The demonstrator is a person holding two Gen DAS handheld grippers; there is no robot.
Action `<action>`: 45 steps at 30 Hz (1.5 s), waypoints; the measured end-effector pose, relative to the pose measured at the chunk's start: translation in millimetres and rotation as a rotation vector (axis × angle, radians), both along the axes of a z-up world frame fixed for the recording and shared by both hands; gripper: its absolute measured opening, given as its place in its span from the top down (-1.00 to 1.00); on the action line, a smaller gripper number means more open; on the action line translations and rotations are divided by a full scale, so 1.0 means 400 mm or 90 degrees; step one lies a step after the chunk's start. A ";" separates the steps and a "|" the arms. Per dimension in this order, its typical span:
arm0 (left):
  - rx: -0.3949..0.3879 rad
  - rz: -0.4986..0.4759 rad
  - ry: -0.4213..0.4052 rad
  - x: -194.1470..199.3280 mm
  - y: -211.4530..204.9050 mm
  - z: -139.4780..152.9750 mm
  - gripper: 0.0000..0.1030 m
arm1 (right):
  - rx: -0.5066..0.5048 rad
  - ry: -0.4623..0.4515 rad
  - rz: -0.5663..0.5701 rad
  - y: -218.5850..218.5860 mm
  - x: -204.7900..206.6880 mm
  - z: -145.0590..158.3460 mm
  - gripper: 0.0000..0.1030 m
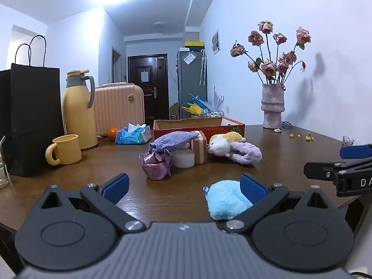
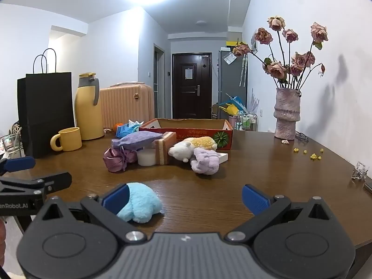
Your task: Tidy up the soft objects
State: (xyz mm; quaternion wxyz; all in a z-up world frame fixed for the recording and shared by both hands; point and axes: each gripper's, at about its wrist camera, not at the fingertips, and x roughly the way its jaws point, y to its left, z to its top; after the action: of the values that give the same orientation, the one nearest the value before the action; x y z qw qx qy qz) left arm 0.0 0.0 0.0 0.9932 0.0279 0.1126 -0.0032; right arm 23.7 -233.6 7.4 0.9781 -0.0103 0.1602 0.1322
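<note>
Left gripper: jaws wide apart, holding nothing
Right gripper: jaws wide apart, holding nothing
Blue plush toy: on table, between the 2 grippers
Cardboard tray: behind the soft-toy pile

Home, a lived-in apartment dining or living area. Wooden table against a white wall, with a vase of dried roses far right. Yellow thermos jug and matching mug on the left, beside a black paper shopping bag. Peach hard-shell suitcase behind them. Tissue pack and an orange on the table. Hallway beyond leads to a dark entrance door, grey fridge beside it.
</note>
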 end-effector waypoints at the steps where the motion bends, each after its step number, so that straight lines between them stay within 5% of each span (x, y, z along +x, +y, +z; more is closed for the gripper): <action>1: 0.000 -0.001 0.000 -0.001 0.000 0.000 -1.00 | -0.004 -0.002 0.000 0.001 -0.001 -0.001 -1.00; 45: -0.008 -0.005 0.010 -0.001 0.005 -0.001 -1.00 | -0.012 -0.006 0.004 0.013 -0.008 0.004 -1.00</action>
State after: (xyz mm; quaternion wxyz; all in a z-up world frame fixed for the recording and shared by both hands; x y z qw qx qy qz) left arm -0.3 2.2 -0.2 0.9924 0.0223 0.1204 -0.0077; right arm 20.4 -228.5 9.0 0.9783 -0.0207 0.1570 0.1335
